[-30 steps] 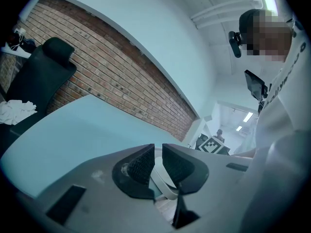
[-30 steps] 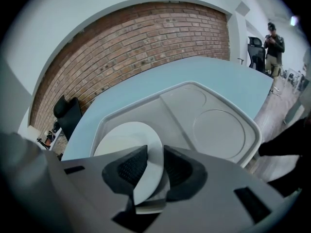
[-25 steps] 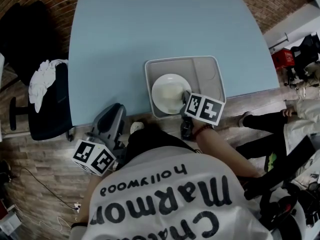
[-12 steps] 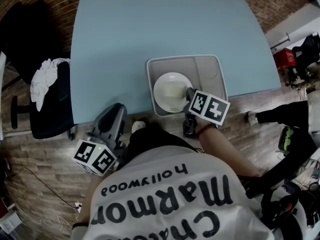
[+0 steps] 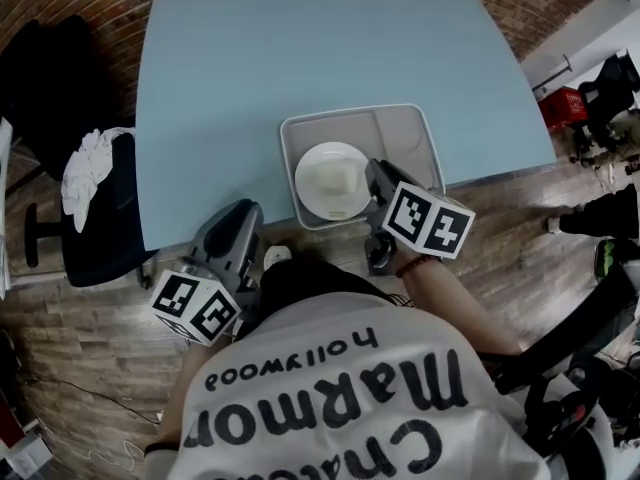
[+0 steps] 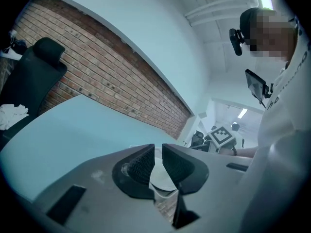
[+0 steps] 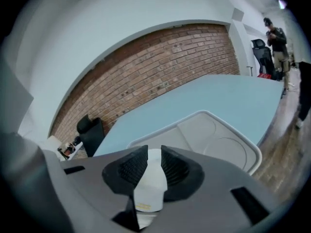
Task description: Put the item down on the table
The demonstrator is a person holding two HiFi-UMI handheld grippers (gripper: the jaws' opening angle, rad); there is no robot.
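Note:
A white plate (image 5: 330, 180) lies in the left half of a grey tray (image 5: 420, 133) at the near edge of the light blue table (image 5: 300, 58). My right gripper (image 5: 372, 180) is shut on the plate's right rim. In the right gripper view, the white rim (image 7: 153, 183) fills the gap between the jaws of the right gripper (image 7: 154, 161), with the tray (image 7: 214, 130) beyond. My left gripper (image 5: 243, 220) hangs off the table's near edge, left of the tray. In the left gripper view, the left gripper (image 6: 158, 154) has its jaws nearly together with nothing between them.
A black office chair with a white cloth (image 5: 90, 193) stands left of the table. A red object (image 5: 563, 108) and dark gear sit on the floor at the right. A person (image 7: 278, 38) stands past the table's far corner. Brick wall behind.
The right gripper stays shut on the plate's rim, and its cube has shifted slightly right and nearer. The legs of a person at the right have moved toward the picture's edge.

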